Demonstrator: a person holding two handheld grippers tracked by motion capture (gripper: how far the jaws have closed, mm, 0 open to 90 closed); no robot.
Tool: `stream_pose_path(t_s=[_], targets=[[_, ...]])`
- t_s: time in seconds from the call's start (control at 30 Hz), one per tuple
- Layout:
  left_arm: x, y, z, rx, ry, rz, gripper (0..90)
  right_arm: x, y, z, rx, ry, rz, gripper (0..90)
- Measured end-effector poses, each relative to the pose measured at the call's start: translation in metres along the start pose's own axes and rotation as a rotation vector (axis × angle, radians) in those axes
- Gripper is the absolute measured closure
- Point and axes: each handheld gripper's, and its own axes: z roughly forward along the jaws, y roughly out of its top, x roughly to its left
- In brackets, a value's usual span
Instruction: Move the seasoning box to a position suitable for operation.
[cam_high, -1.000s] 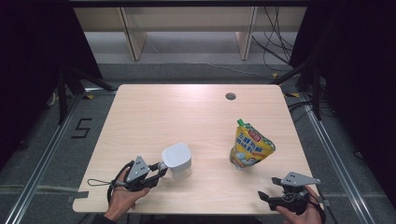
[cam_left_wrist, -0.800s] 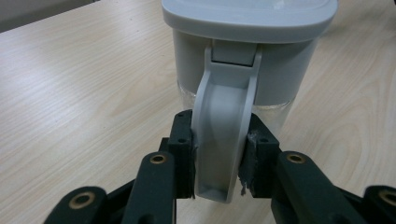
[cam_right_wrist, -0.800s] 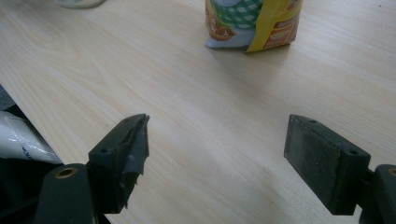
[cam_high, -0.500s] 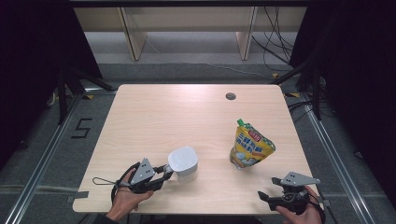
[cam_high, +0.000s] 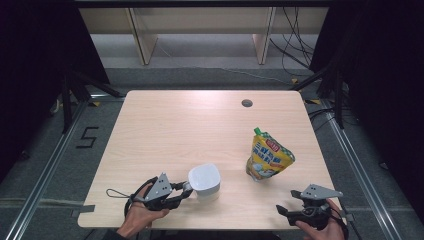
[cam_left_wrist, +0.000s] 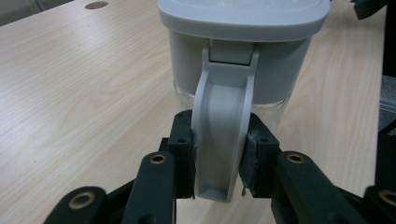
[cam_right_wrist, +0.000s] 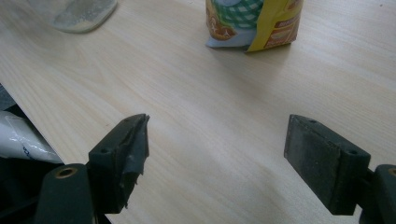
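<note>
Your left gripper (cam_left_wrist: 219, 158) clamps the curved handle of the grey lidded plastic jug (cam_high: 204, 180); its base is hidden. Your right gripper (cam_right_wrist: 217, 154) gapes wide, the yellow pouch (cam_right_wrist: 254, 21) ahead, cropped.

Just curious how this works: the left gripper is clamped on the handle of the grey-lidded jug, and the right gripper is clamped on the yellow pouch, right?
Not quite. The left gripper is indeed clamped on the jug's handle. The right gripper, though, holds nothing: its jaws stand wide open over bare table, with the yellow pouch standing well ahead of them. The right gripper view shows this.
</note>
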Motion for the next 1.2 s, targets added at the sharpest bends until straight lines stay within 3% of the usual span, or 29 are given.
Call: stream_pose_path(t_s=[0.1, 0.17, 0.37, 0.4, 0.43, 0.5, 0.6, 0.67, 0.73, 0.83, 1.1, 1.13, 1.2], targets=[[0.002, 0.001, 0.001, -0.002, -0.023, 0.038, 68.4, 0.000, 0.000, 0.000, 0.002, 0.000, 0.000, 23.0], [-0.001, 0.000, 0.002, -0.009, -0.026, 0.003, 68.4, 0.000, 0.000, 0.000, 0.001, 0.001, 0.000, 23.1], [-0.001, 0.001, 0.003, -0.011, -0.037, 0.011, 68.3, 0.000, 0.000, 0.000, 0.001, 0.001, -0.003, 23.0], [0.000, 0.001, 0.002, -0.007, -0.037, 0.027, 68.3, 0.004, -0.001, 0.001, -0.002, -0.004, 0.035, 23.0], [0.002, 0.001, 0.002, 0.000, -0.044, 0.034, 68.3, 0.003, 0.000, 0.000, 0.002, -0.018, 0.015, 23.0], [0.001, 0.001, 0.003, -0.002, -0.041, 0.009, 68.2, 0.003, -0.001, 0.001, -0.005, -0.004, 0.021, 23.0], [0.002, 0.001, 0.003, -0.001, -0.033, 0.026, 68.0, 0.003, -0.001, 0.001, -0.005, -0.004, 0.021, 23.0], [0.002, 0.001, 0.005, -0.014, -0.035, -0.009, 67.9, 0.003, 0.000, 0.000, 0.005, -0.016, 0.016, 23.0], [0.005, 0.001, 0.004, -0.003, -0.029, 0.024, 67.8, 0.003, 0.000, 0.000, 0.007, -0.009, 0.018, 23.0], [0.006, 0.001, 0.004, -0.001, -0.013, 0.005, 67.8, 0.003, 0.000, 0.000, 0.008, -0.015, 0.014, 23.0], [0.013, 0.001, 0.006, -0.013, -0.008, 0.010, 68.1, 0.003, 0.000, 0.000, 0.010, -0.016, 0.015, 23.0], [0.013, 0.000, 0.007, -0.018, -0.006, -0.009, 68.2, 0.003, 0.000, 0.000, 0.010, -0.016, 0.015, 23.0], [0.014, 0.000, 0.007, -0.018, -0.006, 0.005, 68.3, 0.003, 0.000, 0.000, 0.009, -0.016, 0.015, 23.0]])
